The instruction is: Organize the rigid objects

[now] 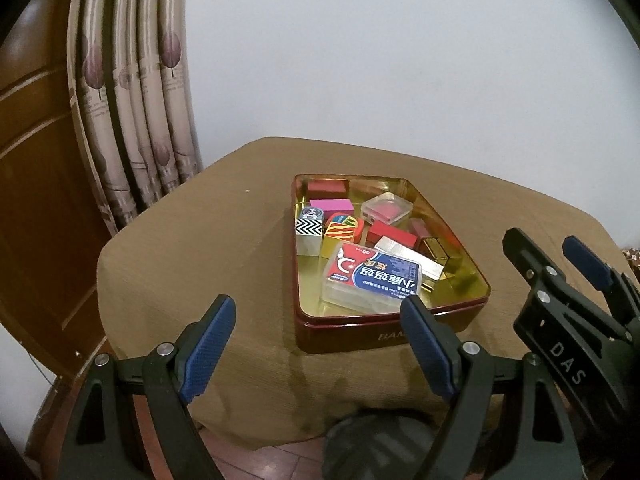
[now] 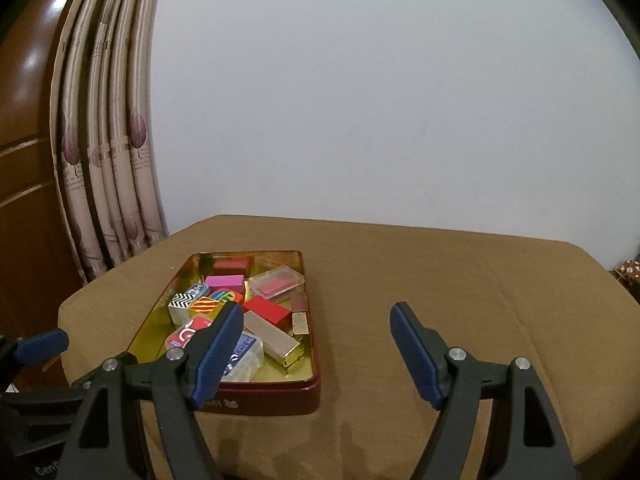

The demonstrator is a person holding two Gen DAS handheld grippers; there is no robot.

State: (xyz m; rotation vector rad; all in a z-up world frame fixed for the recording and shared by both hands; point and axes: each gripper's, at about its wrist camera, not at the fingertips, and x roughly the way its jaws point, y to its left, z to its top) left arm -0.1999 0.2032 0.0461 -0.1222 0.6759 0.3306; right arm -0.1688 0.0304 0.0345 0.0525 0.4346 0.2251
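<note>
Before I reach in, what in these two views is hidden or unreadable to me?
- Tin front lettering: left wrist view, cut by the left tool finger.
- Blue-labelled plastic box: right wrist view, half covered by the right tool finger.
- Gold blocks at the tin's right wall: overlapping, count unclear.
- Small print on the box label: too small in both views.

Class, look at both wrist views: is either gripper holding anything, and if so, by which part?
Nothing is held. The left gripper and right gripper are both open and empty, short of the red tin.
</note>
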